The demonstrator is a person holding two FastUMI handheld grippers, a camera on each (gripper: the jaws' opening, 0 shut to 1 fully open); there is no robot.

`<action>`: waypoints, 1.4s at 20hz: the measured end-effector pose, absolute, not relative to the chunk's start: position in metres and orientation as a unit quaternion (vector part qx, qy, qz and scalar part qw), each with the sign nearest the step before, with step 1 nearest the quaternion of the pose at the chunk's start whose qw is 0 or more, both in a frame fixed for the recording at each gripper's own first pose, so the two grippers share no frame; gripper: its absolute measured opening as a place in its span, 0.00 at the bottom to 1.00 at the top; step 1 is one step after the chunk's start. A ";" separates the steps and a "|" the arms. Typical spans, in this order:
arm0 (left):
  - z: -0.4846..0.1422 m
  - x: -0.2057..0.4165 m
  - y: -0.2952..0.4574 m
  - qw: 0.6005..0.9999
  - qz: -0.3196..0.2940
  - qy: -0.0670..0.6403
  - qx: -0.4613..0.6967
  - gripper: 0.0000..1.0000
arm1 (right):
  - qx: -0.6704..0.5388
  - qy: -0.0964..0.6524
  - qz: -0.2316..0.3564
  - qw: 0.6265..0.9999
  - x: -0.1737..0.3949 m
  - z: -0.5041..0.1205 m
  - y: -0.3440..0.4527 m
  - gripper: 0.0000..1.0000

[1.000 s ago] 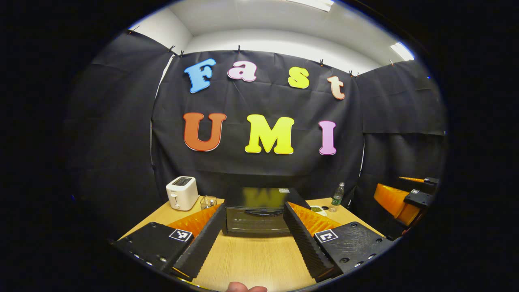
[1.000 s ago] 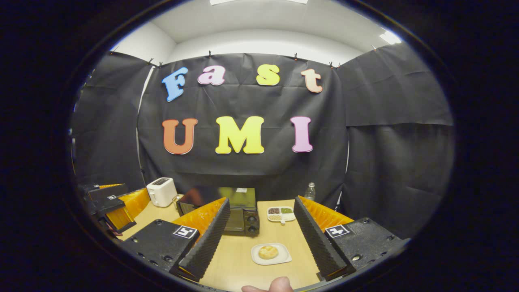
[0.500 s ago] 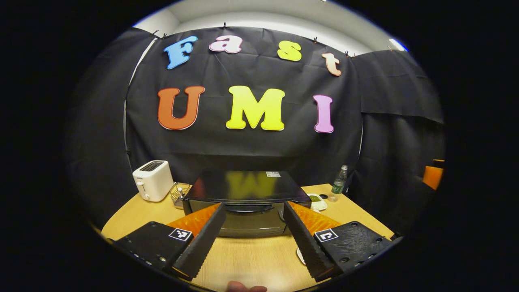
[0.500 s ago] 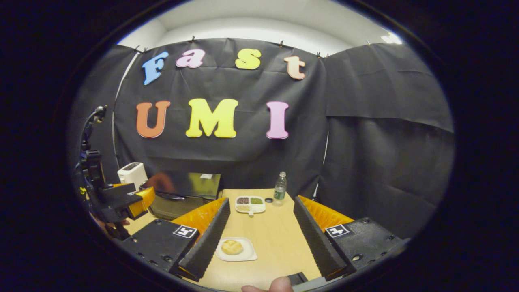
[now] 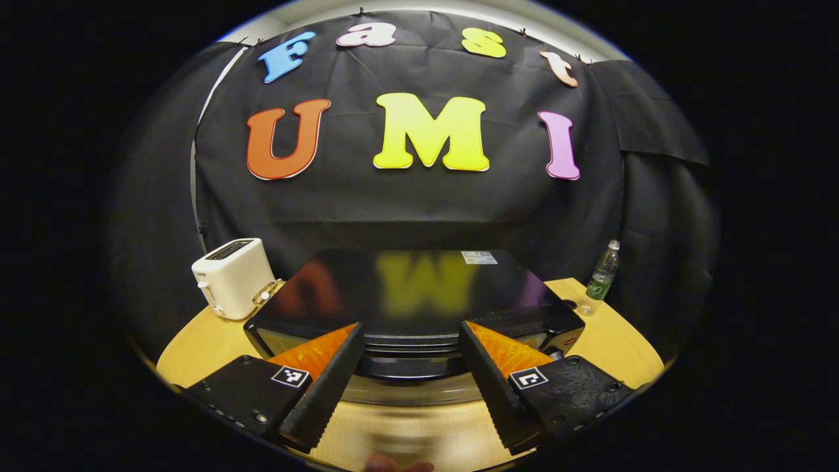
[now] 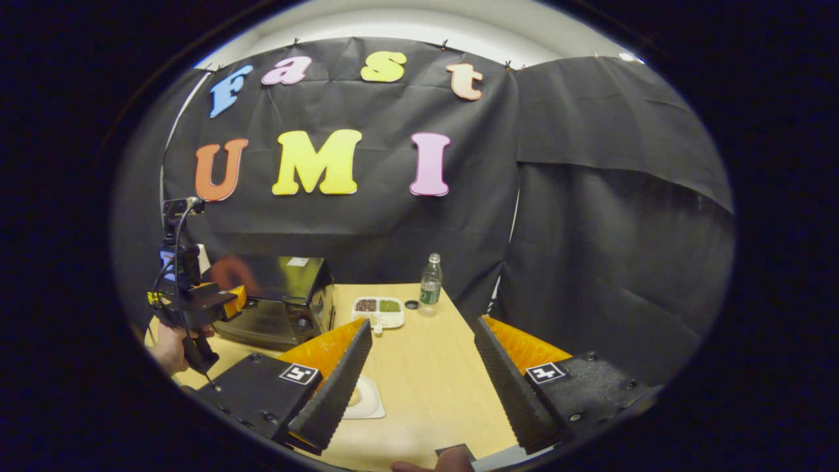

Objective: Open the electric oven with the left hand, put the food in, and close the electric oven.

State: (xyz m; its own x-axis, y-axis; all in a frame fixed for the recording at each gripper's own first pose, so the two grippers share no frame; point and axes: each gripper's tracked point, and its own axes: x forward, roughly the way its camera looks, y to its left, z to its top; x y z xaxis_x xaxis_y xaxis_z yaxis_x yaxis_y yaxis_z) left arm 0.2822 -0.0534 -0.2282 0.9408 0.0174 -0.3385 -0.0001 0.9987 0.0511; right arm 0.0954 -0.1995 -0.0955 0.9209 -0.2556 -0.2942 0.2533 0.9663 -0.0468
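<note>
Close up in the left gripper view, the left hand-held gripper (image 5: pixel 409 367) has its two black ribbed fingers spread wide with nothing between them, framing the front of the electric oven (image 5: pixel 413 295). The oven's black handle (image 5: pixel 409 367) runs across the gap between the fingers; whether either finger touches it cannot be told. The oven door looks shut, and its glossy black top mirrors the wall behind. Left of the oven stands a white toaster (image 5: pixel 233 275), with a small wire basket (image 5: pixel 270 292) between the two. Right of the oven, near the far edge of the wooden desk (image 5: pixel 616 334), stands a clear plastic water bottle (image 5: pixel 602 276).

In the right gripper view, the right hand-held gripper (image 6: pixel 419 380) is likewise wide apart and empty, hovering over the desk in front and to the right of the oven (image 6: pixel 278 298). A white plate (image 6: pixel 364 398) with the food, a pale bun (image 6: pixel 354 395), lies on the desk just behind this gripper's left finger, which hides most of it. Farther off, the left hand-held gripper (image 6: pixel 219 303) sits at the oven's front, held by a person's hand (image 6: pixel 167 346). Right of the oven lies a white divided tray (image 6: pixel 379 311) with dark, green and pale fillings. Beyond it are a small dark cap (image 6: pixel 411 304) and the bottle (image 6: pixel 430 285).
</note>
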 end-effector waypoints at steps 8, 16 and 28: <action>-0.238 0.261 -0.056 0.980 -0.004 0.196 0.026 1.00 | 0.001 0.158 -0.111 0.981 0.097 -0.102 -0.182 0.97; -0.314 0.156 -0.043 0.951 0.001 0.307 -0.032 0.97 | 0.002 0.151 -0.093 0.984 0.076 -0.099 -0.158 0.98; -0.372 0.137 -0.030 0.933 -0.005 0.360 -0.016 0.95 | -0.014 0.190 -0.080 0.978 0.050 -0.131 -0.149 0.98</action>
